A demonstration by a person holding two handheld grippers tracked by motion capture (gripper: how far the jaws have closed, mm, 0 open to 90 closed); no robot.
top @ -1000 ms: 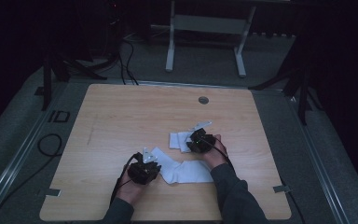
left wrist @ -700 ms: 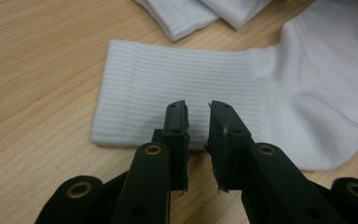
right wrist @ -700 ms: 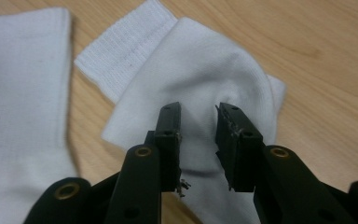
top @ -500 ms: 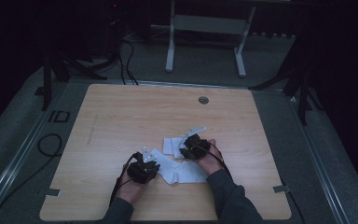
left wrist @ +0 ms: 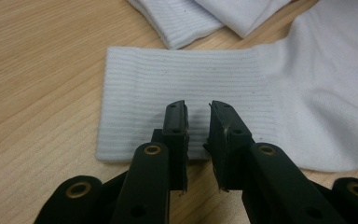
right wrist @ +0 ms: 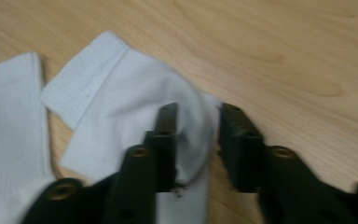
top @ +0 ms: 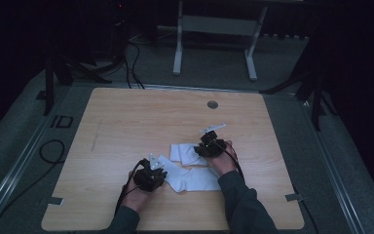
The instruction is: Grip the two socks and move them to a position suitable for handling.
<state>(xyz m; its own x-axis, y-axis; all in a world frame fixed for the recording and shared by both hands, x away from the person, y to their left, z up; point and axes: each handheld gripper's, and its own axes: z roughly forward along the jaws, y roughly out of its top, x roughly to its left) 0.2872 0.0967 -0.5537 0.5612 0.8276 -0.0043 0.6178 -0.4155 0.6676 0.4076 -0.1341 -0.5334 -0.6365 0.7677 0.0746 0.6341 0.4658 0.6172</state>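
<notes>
Nearest me, the left claw (left wrist: 198, 109) is staying put, as it was a second ago, its jaws standing narrowly apart over the ribbed cuff of the near sock (left wrist: 177, 79) and pinching nothing. That sock is lying flat on the table (top: 141, 117), its foot trailing toward three o'clock. Farther off, at about one o'clock from it, the right claw (right wrist: 198, 114) is coming back from a short dip toward seven o'clock. Its jaws have just been closing, with a raised fold of the far sock (right wrist: 135, 84) between them and a sliver of gap still showing. I would say a grip on that sock is forming, ready for pairing it with the near one.
</notes>
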